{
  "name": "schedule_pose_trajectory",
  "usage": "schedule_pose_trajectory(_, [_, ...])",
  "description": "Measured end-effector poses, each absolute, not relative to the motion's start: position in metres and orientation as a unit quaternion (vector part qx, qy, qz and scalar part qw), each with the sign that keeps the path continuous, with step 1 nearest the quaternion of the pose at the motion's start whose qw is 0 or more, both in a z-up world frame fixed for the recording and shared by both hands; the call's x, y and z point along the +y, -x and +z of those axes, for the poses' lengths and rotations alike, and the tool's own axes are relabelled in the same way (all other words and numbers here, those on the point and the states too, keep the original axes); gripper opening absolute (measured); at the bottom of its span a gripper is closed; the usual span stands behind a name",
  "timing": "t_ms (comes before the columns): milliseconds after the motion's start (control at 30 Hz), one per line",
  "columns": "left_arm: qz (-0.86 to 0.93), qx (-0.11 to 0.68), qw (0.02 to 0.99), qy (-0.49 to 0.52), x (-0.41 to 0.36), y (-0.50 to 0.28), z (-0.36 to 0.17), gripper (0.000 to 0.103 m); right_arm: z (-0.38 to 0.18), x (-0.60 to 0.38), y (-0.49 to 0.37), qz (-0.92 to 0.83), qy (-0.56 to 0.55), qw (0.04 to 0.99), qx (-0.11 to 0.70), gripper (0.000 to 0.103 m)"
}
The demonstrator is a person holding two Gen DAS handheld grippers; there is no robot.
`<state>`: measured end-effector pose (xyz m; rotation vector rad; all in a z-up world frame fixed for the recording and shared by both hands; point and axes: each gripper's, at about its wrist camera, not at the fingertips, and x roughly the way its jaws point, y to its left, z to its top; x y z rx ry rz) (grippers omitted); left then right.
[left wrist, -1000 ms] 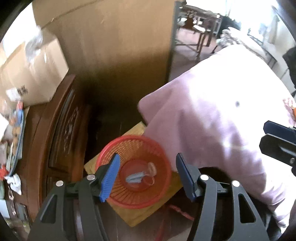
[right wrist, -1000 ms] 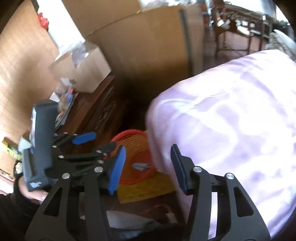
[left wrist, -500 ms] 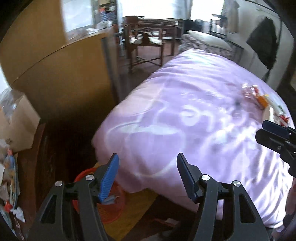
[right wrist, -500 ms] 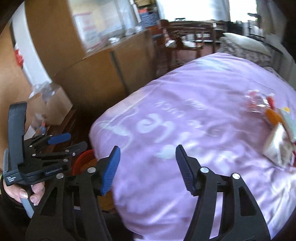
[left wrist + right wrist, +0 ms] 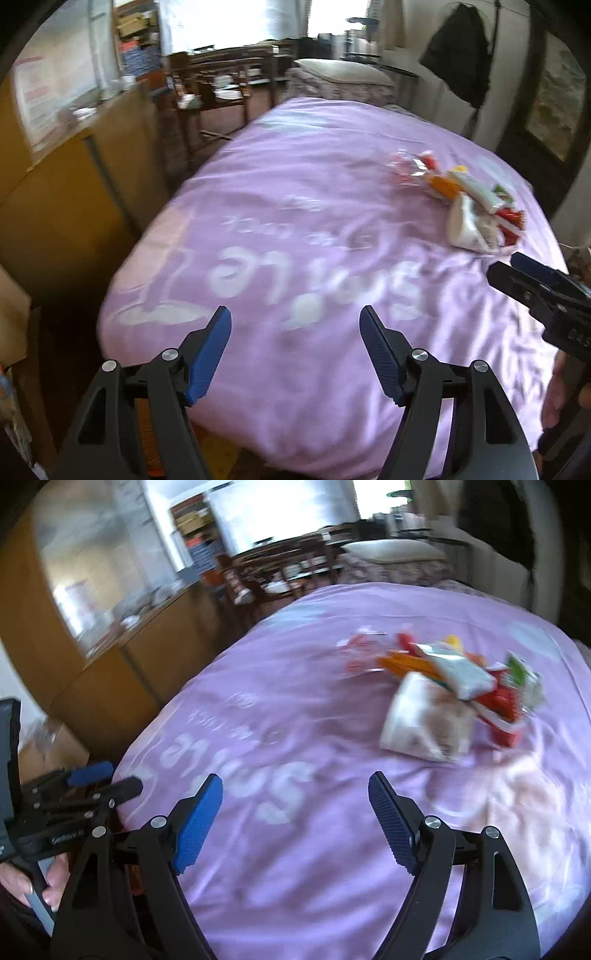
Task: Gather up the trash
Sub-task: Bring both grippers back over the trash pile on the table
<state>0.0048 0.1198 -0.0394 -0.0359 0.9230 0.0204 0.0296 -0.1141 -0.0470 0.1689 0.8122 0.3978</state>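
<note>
A pile of trash wrappers lies on the purple bedspread at the far right; it also shows in the right wrist view, with a white packet nearest and red, orange and green wrappers behind. My left gripper is open and empty over the near part of the bed. My right gripper is open and empty, closer to the pile, which lies ahead and right of it. The red basket is out of sight, apart from an orange-red sliver below the bed's near edge.
A brown wooden cabinet stands left of the bed. Wooden chairs and a table stand beyond it. A pillow lies at the bed's far end. A dark garment hangs on the right wall.
Both grippers have swung up and right, from the red basket on the floor to over the bed. The wrapper pile has come into view. Both stay open and empty.
</note>
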Motion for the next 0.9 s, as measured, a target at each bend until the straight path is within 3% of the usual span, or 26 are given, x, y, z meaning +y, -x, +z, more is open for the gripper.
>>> schedule_pose_trajectory(900, [-0.112,0.459,0.88,-0.048,-0.029,-0.104,-0.059,0.072,-0.086,-0.257,-0.047,0.017,-0.157,0.904,0.397,0.079])
